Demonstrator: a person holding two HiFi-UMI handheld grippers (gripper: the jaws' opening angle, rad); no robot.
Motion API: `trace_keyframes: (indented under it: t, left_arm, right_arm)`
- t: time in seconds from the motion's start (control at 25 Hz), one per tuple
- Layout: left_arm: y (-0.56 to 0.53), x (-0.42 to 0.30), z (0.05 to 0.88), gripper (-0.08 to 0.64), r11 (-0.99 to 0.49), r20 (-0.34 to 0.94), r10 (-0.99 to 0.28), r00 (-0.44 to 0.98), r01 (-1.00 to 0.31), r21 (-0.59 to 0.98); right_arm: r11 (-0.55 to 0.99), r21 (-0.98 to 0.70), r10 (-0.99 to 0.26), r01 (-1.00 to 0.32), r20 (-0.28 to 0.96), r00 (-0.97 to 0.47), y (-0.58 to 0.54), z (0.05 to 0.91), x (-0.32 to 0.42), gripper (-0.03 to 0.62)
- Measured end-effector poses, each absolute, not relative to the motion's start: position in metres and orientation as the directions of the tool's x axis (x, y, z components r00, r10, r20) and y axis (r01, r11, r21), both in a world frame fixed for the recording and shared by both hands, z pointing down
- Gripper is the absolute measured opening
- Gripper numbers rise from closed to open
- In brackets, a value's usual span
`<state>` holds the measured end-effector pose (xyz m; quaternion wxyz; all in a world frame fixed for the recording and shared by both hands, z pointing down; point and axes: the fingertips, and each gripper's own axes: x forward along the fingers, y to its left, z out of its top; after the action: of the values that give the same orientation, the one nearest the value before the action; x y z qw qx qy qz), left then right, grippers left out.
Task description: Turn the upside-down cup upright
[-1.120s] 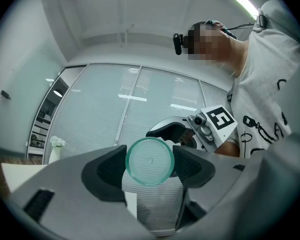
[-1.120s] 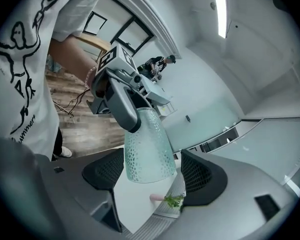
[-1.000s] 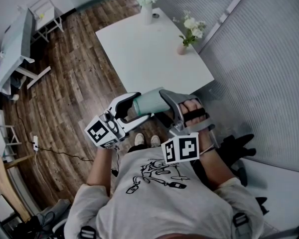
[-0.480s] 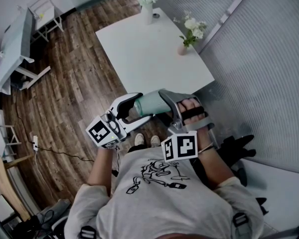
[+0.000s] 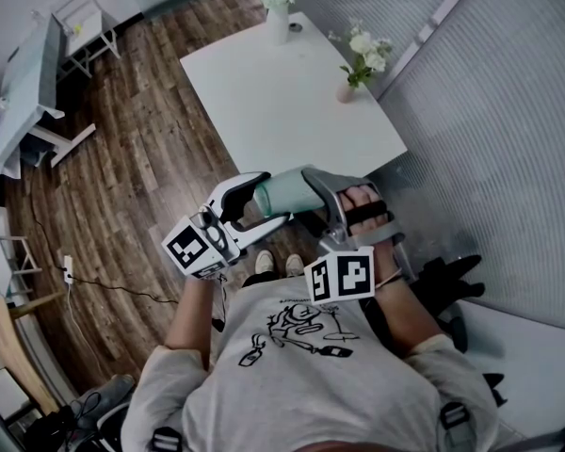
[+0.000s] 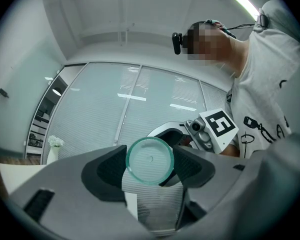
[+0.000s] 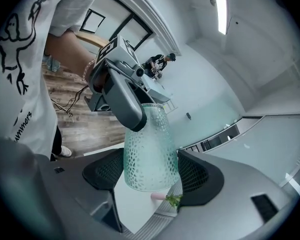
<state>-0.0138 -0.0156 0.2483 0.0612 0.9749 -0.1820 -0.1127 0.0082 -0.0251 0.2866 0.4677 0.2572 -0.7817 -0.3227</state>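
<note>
Head view: the cup (image 5: pixel 281 194), pale green dimpled glass, is hanging on its side in mid-air before the person's chest, off the near edge of the white table (image 5: pixel 292 111). The left gripper (image 5: pixel 264 201) is clasping its narrow end and the right gripper (image 5: pixel 306 196) its wider end. Two flower vases (image 5: pixel 277 12) are standing on the far part of the table. Left gripper view: both pads are pressing on the cup's round closed base (image 6: pixel 150 159), which is facing the camera. Right gripper view: both pads are pressing on the flanks of the cup (image 7: pixel 151 154) near its rim (the left gripper's dark jaw is lying across the far, narrower end), so each gripper is holding it at once.
</note>
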Motion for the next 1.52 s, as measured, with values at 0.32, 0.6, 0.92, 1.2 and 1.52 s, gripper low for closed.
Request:
trace_keyframes:
  t: [0.32, 0.6, 0.92, 1.2, 1.52]
  left_arm:
    - [-0.023, -0.011, 0.255, 0.288, -0.923, -0.149, -0.377, 0.914, -0.358, 0.142]
    - [-0.027, -0.008, 0.251, 0.288, -0.918, -0.087, -0.394, 0.915, -0.387, 0.085]
    - [-0.035, -0.003, 0.257, 0.288, -0.905, -0.082, -0.423, 0.903, -0.415, 0.094]
    - [-0.043, 0.003, 0.268, 0.287, -0.898, -0.048, -0.435, 0.899, -0.429, 0.093]
    - [-0.055, 0.012, 0.288, 0.284, -0.891, -0.016, -0.446, 0.895, -0.442, 0.106]
  right_arm:
    - [0.661, 0.732, -0.709, -0.167, 0.536, -0.458, -0.034, 0.291, 0.011, 0.345]
    - [0.660, 0.695, -0.712, -0.286, 0.457, -0.533, -0.040, 0.291, 0.010, 0.345]
    - [0.693, 0.606, -0.690, -0.391, 0.399, -0.604, -0.045, 0.303, 0.012, 0.341]
    - [0.720, 0.516, -0.675, -0.464, 0.364, -0.642, -0.052, 0.320, 0.014, 0.341]
    - [0.760, 0.385, -0.644, -0.524, 0.338, -0.686, -0.061, 0.349, 0.017, 0.341]
